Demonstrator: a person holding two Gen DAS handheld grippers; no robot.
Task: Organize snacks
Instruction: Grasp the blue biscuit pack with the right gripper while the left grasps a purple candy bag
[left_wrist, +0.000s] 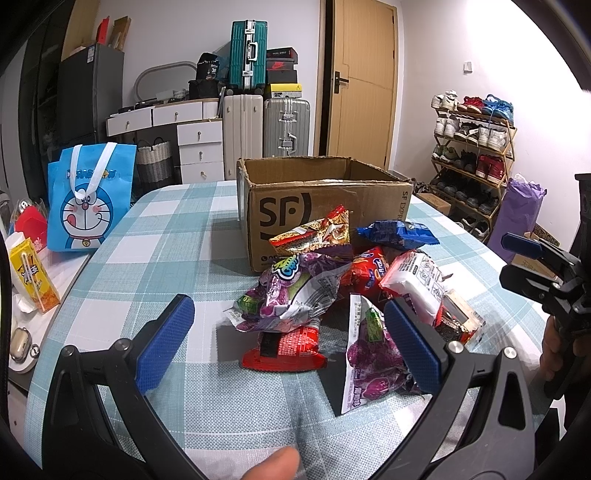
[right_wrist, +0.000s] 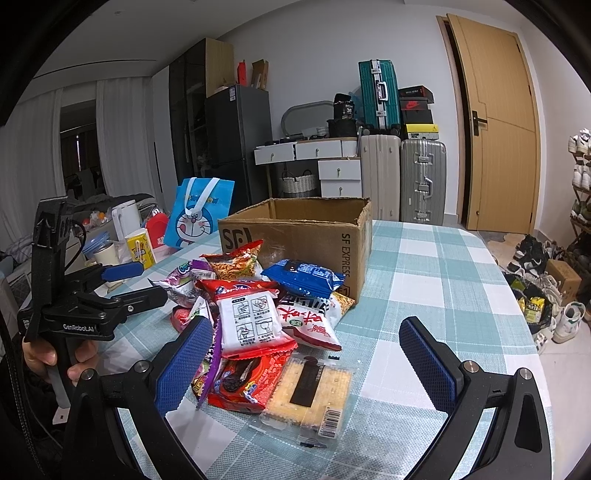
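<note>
Snacks (right_wrist: 258, 325) heaped loose on counter (right_wrist: 443, 280), just before open cardboard box (right_wrist: 314, 229). Left claw (left_wrist: 291, 343) and right claw (right_wrist: 306, 358) spread wide, empty. Slippery overlapped wrappers: risk of pinching two, dragging pile, dropping cracker pack (right_wrist: 310, 391).

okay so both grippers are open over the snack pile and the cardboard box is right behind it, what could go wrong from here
1. The packets overlap in a loose heap, so closing the left gripper on the purple packet may drag neighbours along.
2. The clear cracker pack lies flat on the tablecloth; the right gripper could slip off it or crush the crackers.
3. The cardboard box walls stand tall, so a low carry may snag the rim.
</note>
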